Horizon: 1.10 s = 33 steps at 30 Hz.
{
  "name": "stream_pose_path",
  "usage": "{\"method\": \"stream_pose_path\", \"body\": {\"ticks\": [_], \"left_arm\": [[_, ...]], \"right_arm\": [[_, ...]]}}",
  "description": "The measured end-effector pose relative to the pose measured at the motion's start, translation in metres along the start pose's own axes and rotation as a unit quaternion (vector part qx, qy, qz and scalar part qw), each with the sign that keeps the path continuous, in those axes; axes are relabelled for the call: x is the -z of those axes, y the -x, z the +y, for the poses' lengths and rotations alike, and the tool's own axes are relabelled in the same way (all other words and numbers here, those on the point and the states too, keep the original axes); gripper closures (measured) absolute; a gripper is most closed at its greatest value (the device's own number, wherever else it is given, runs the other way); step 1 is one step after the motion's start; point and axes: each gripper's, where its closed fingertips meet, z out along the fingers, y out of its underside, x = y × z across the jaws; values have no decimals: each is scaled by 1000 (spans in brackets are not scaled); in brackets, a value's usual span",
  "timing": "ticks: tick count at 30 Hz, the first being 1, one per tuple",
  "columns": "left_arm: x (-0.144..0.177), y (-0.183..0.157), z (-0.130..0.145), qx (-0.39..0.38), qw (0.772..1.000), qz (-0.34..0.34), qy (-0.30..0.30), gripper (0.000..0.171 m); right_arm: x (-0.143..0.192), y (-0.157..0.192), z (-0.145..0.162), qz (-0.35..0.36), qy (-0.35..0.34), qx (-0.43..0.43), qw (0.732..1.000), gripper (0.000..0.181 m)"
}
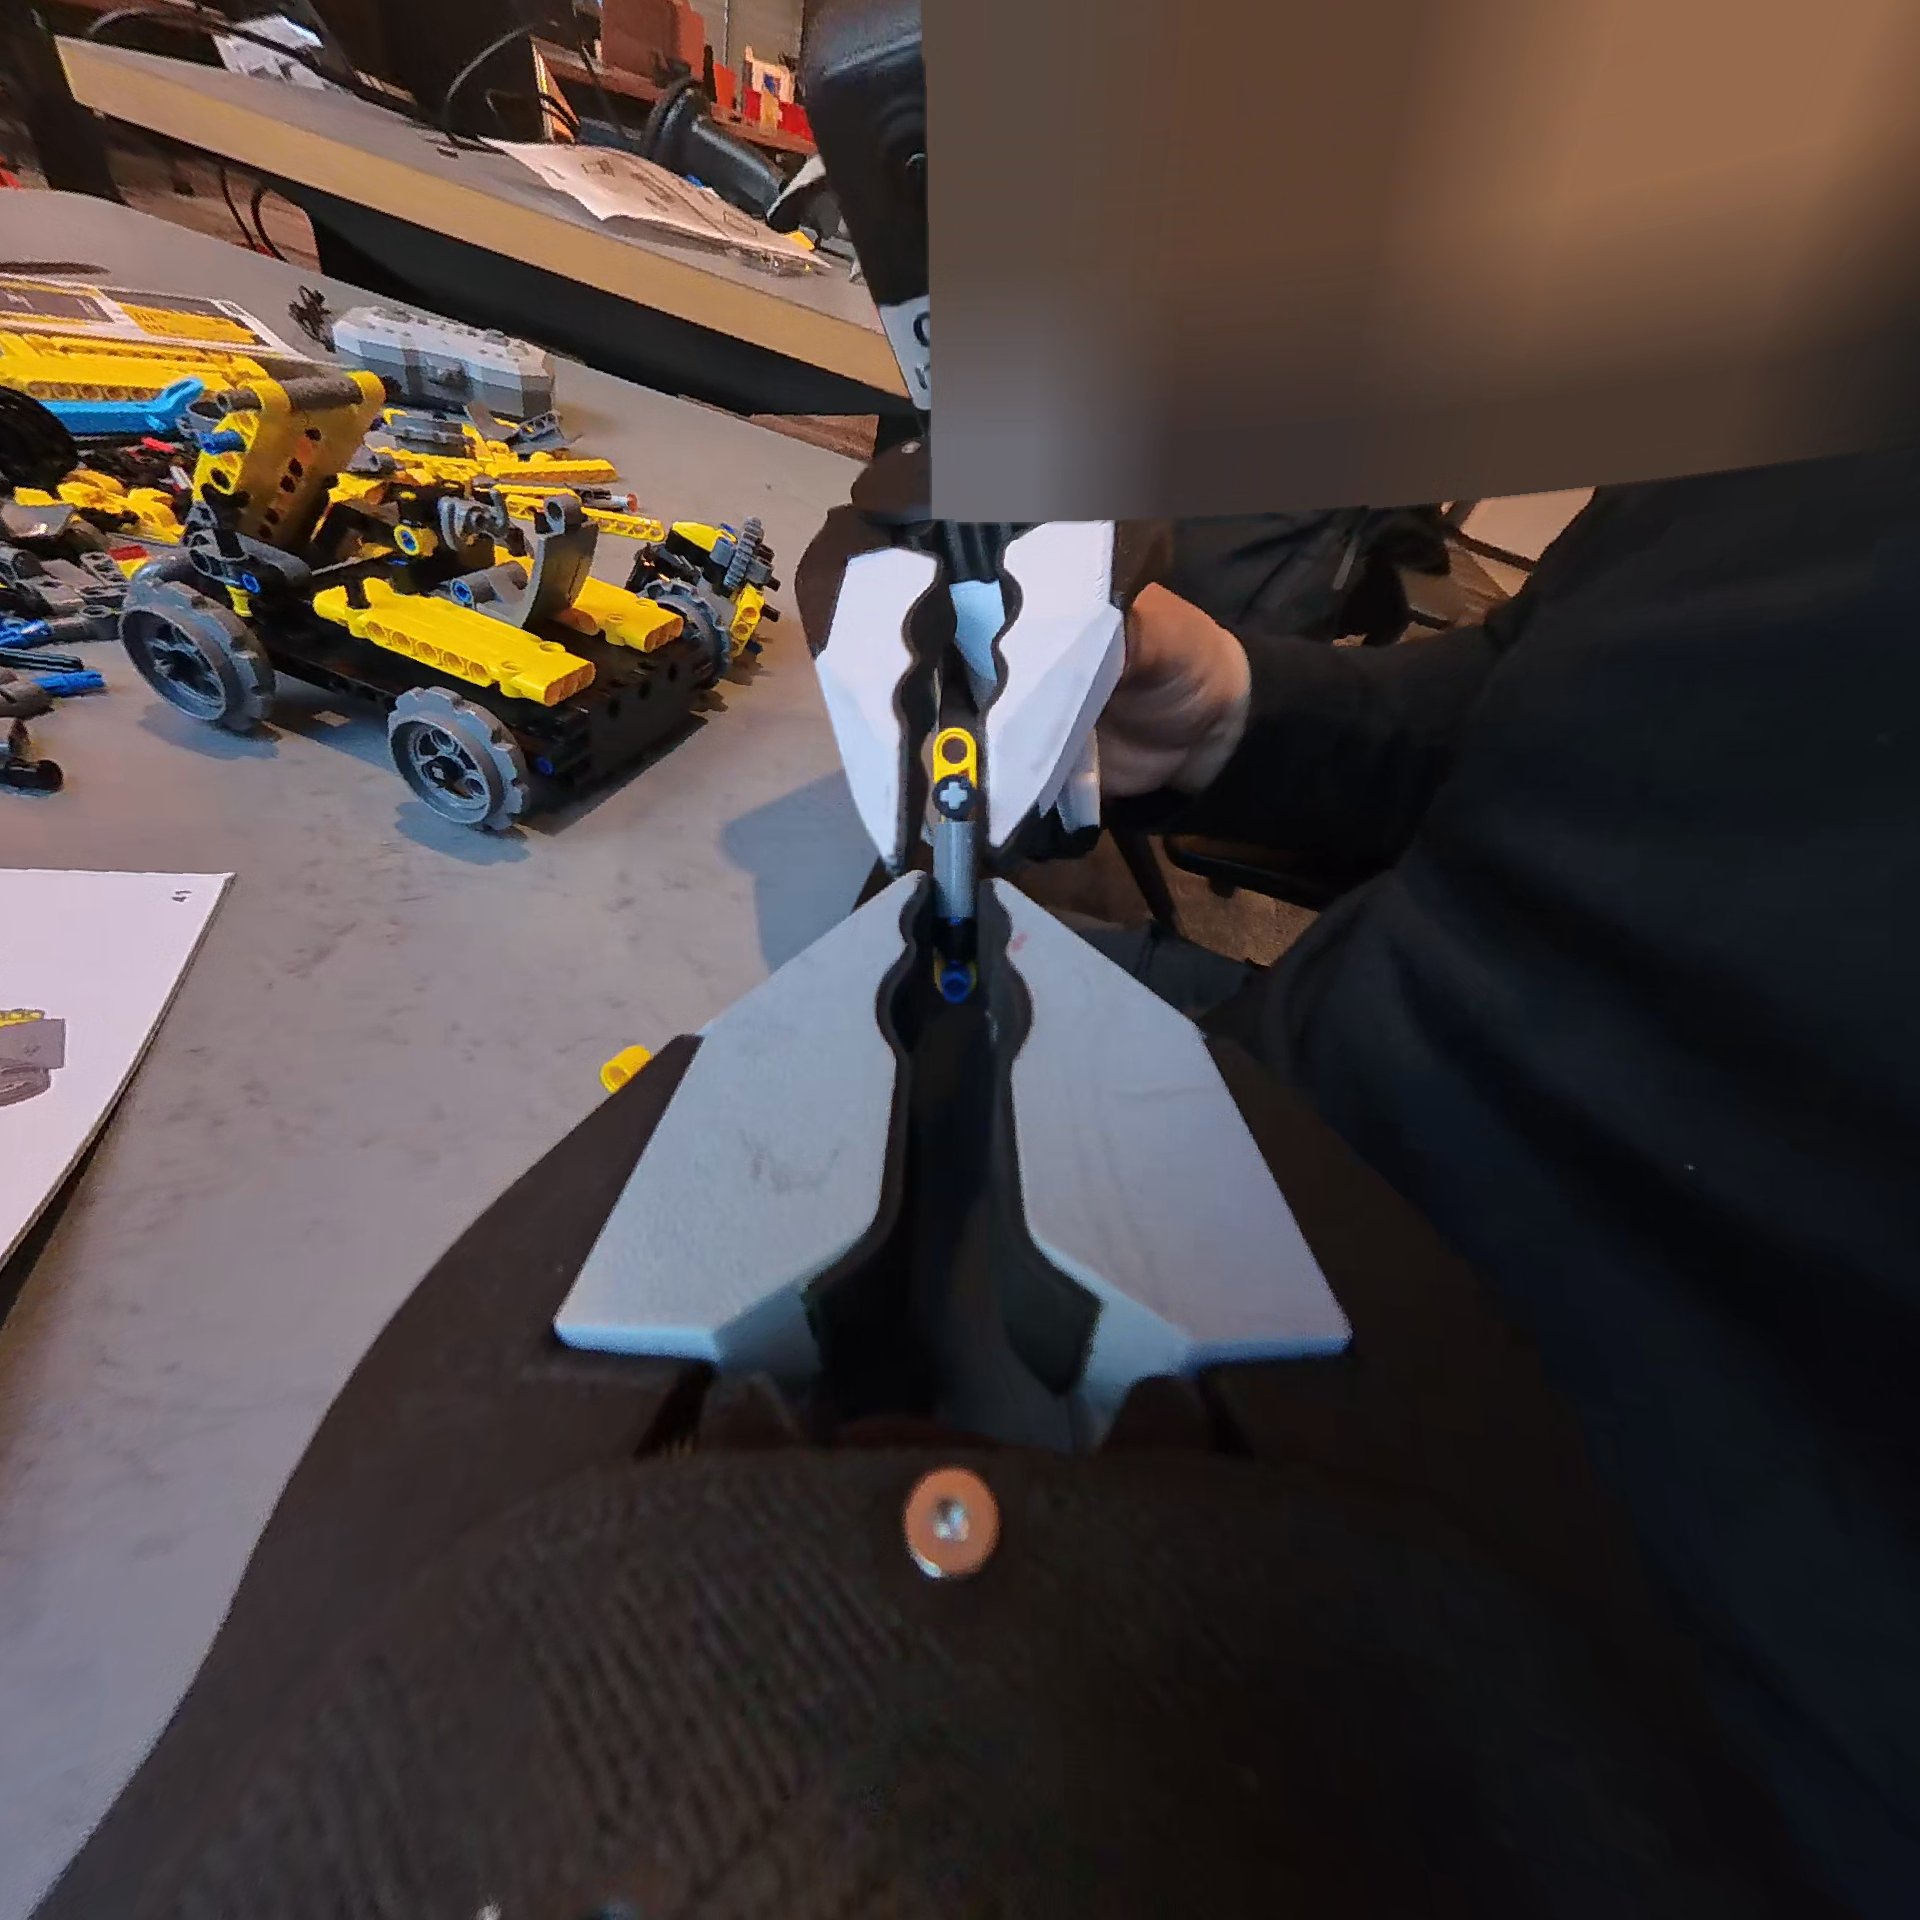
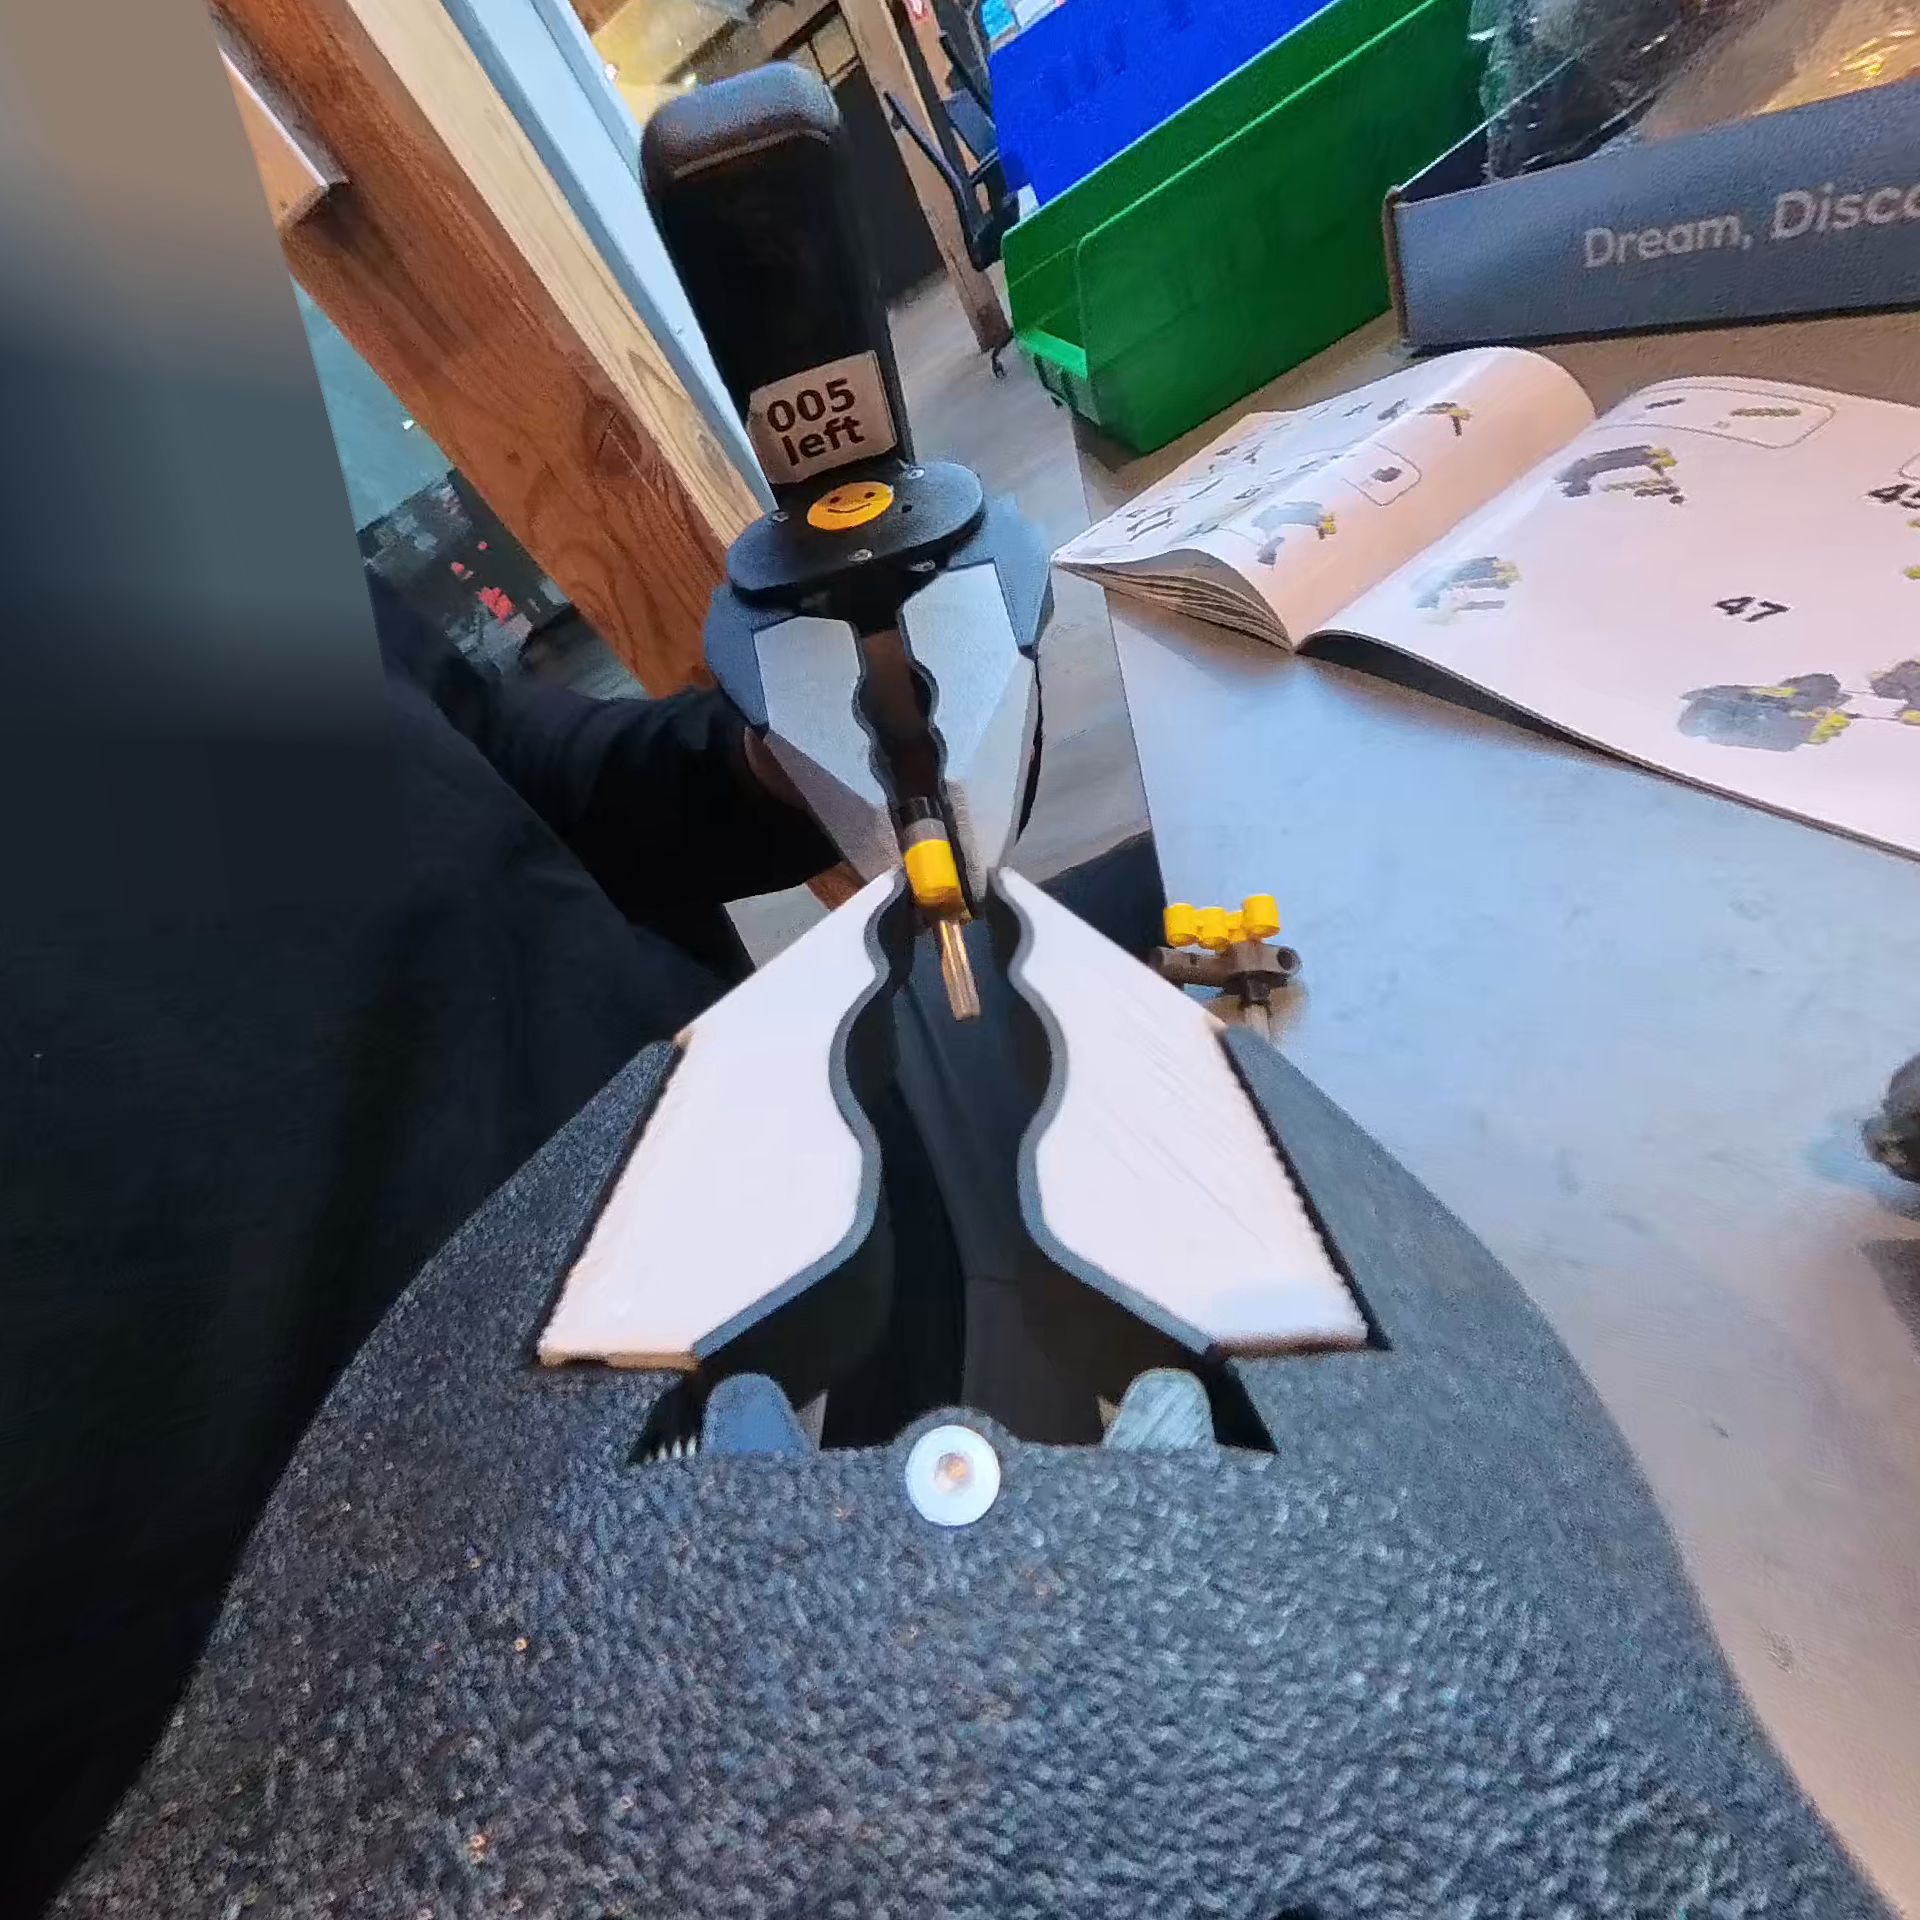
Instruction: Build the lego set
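Left view: left gripper [image 1: 954, 914] clamped on grey rod [image 1: 956, 868] with yellow link [image 1: 954, 750]; right gripper [image 1: 951, 831] meets it tip to tip; toy truck [image 1: 416, 613] on table [image 1: 416, 1039].
Right view: right gripper [image 2: 945, 894] clenched on yellow piece [image 2: 930, 871] and tan axle [image 2: 958, 971]; left gripper [image 2: 940, 831] opposite, labelled; booklet [image 2: 1507, 551] open; green bin [image 2: 1226, 229], contents hidden.

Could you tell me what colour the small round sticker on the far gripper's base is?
Orange-yellow; the round sticker shows best in the right wrist view.

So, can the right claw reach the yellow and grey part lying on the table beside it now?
Probably not yet: the right claw is shut on a yellow piece that the left claw also holds. The part itself lies uncovered.
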Motion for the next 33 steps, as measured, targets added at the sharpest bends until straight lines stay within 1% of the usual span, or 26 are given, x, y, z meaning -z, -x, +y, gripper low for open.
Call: {"method": "stream_pose_path", "body": {"ticks": [8,9,11,14,16,19,21,28,33], "left_arm": [[5,4,8,23,999,-29,2,165],[5,5,10,24,999,-32,3,163],[6,6,16,21,999,-40,16,160],[9,11,19,-3,998,-61,17,164],[10,14,22,0,997,-65,28,164],[13,13,21,37,998,-41,9,164],[17,15,21,53,998,-38,0,163],[28,18,19,30,997,-68,-14,162],[34,20,17,21,997,-71,-23,162]], "right_arm": [[-8,-4,5,12,20,-7,1000,169],[-9,-4,5,10,21,-6,1000,173],[-10,-4,3,10,20,-6,1000,174],[-14,-7,3,8,28,-15,999,173],[-16,-10,5,12,33,-18,999,173],[-19,-10,3,9,33,-16,999,174],[-22,-10,2,11,38,-9,999,174],[-33,-9,-4,8,51,13,999,175],[-41,-8,-7,5,70,33,997,175]]}}
